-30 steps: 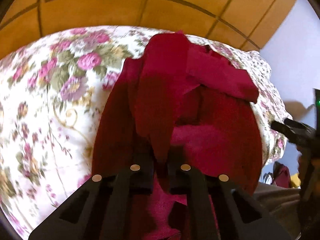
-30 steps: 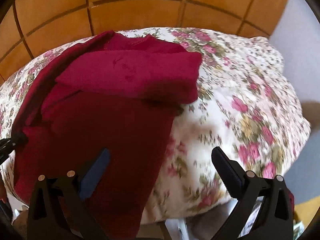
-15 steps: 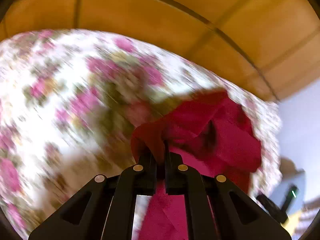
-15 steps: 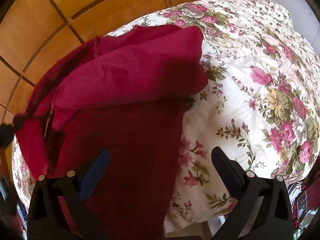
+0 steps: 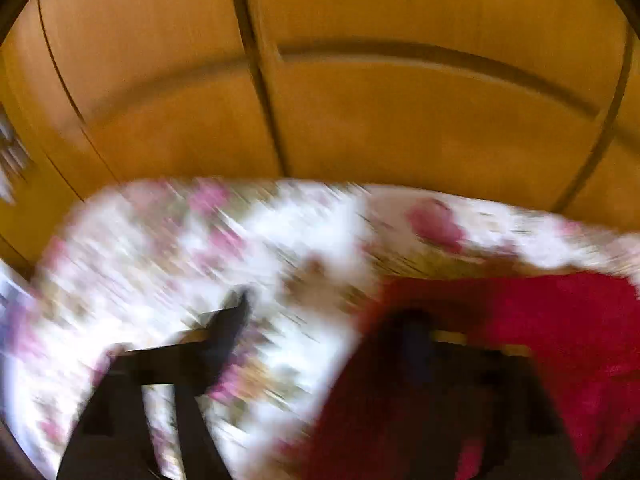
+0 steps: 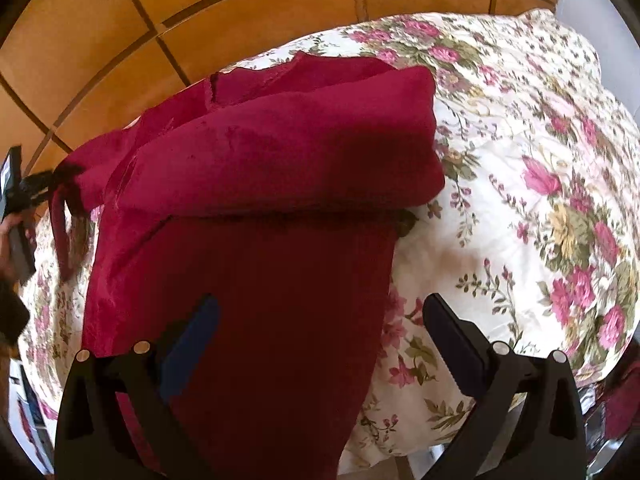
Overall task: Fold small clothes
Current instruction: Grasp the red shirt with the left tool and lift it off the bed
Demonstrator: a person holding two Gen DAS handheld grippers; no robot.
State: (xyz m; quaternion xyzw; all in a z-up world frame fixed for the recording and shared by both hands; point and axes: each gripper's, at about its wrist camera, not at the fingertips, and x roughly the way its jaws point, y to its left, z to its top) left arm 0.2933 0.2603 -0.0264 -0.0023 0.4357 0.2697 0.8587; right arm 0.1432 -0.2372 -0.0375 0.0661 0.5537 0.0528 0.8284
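Cream quilted bedspread with pink rose print [image 6: 520,152] is covering the padded surface, puffy and soft, so it is giving no firm backing for creases. Orange wooden panelling with dark grooves [image 6: 248,4] is standing behind it.

Dark red knit garment [image 6: 260,200] is lying on the left half of the spread, top part doubled over into a thick rounded band, lower part hanging toward the near edge. Fabric is looking heavy, slightly fuzzy, limp.

Left gripper [image 5: 320,320] is heavily blurred in its own view; jaws have just been opening, now standing wide, one finger over the spread, the other over red cloth, nothing pinched that the blur shows. The right view is showing it at the garment's far-left corner.

Right gripper [image 6: 320,316] is hovering released, jaws wide apart, straddling the garment's right edge.

Likely step: laying down a side fold. Doing it well is meaning letting the cloth settle before withdrawing, edges aligned, then smoothing flat.
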